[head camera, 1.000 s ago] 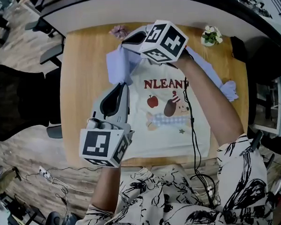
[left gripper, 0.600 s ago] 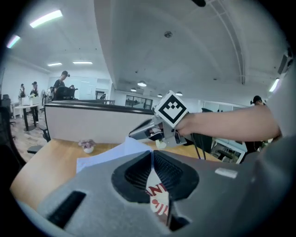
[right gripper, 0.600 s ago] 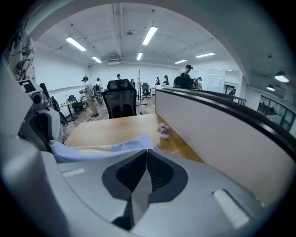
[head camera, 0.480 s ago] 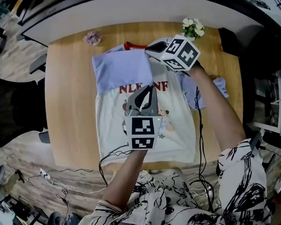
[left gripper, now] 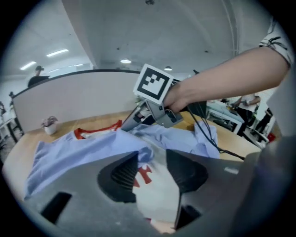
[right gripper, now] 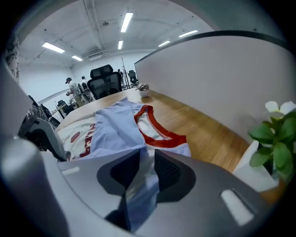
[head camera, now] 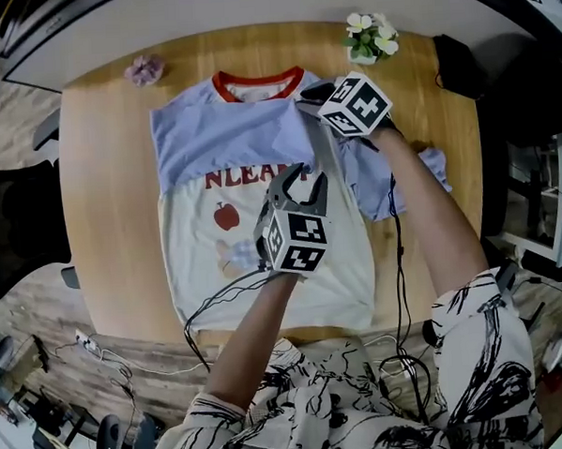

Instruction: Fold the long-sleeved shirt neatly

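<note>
The long-sleeved shirt (head camera: 213,269), white with a red collar (head camera: 259,82) and a printed chest, lies flat on the wooden table (head camera: 103,228). One light blue sleeve (head camera: 230,142) is folded across the chest. The other sleeve (head camera: 377,181) lies bunched at the right. My left gripper (head camera: 302,175) hovers over the chest print. In the left gripper view this gripper (left gripper: 152,157) has just been opening, with the sleeve's end (left gripper: 144,153) loose by its left pad. My right gripper (head camera: 304,94) (right gripper: 148,159) is near the collar and has also just been opening, with blue cloth (right gripper: 141,190) lying slack in its narrow gap.
A small pot of white flowers (head camera: 370,34) (right gripper: 277,139) stands at the table's far edge, close to my right gripper. A small pinkish object (head camera: 143,69) sits at the far left corner. Cables (head camera: 210,307) trail over the near edge. Office chairs stand left of the table.
Both grippers carried the blue sleeve from the left across the chest and came down. The sleeve now lies flat over the chest, and both pairs of jaws have parted.
</note>
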A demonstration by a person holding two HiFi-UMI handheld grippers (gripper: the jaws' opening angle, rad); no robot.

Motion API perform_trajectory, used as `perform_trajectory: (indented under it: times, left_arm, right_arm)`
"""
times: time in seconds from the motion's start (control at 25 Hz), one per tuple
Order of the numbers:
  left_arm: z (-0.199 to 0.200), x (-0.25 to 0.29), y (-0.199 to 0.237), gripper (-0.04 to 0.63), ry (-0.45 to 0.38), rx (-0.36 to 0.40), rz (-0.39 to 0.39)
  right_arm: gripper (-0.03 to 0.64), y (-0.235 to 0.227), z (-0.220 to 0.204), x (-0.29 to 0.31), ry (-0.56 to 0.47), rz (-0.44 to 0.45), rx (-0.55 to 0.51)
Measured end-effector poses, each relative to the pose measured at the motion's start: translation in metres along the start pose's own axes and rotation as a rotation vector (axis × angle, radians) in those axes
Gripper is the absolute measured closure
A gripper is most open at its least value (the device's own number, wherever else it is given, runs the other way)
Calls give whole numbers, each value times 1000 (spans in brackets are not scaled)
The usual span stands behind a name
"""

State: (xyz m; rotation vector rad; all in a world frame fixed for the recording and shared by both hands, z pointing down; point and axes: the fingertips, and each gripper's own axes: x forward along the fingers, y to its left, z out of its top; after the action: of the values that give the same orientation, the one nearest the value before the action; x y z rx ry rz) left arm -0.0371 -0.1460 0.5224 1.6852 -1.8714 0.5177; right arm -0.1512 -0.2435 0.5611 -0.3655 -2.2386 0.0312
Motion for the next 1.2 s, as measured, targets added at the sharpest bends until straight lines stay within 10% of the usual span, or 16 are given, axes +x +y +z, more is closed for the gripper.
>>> perform_trajectory:
  times: [0.08,0.24,0.48,0.72,1.04,1.2]
  left_arm:
    - [2,-1,-13,329,-19,32,-81]
    - [12,-31,21,325,-58,20,-65]
    - [-18,-30,97,327,46,11,4]
    - [-45,-14,128,327,98,-74,-5]
    - [-62,-2,137,362,154,-122,-42]
    - [-63,-1,136,373,155,-116,-51]
  right_arm:
    - [445,-7,-8,-13,4,-2,8]
    - [391,12,6,-59,-98,-68,-39]
    - [454,95,-6,-20,-2,-43,-249]
    - [525,101,-34,15,70,-61,-185]
    - [597,68,-12,-40,-149,57,203]
    - [597,5,-37,-64,-189,-58,396]
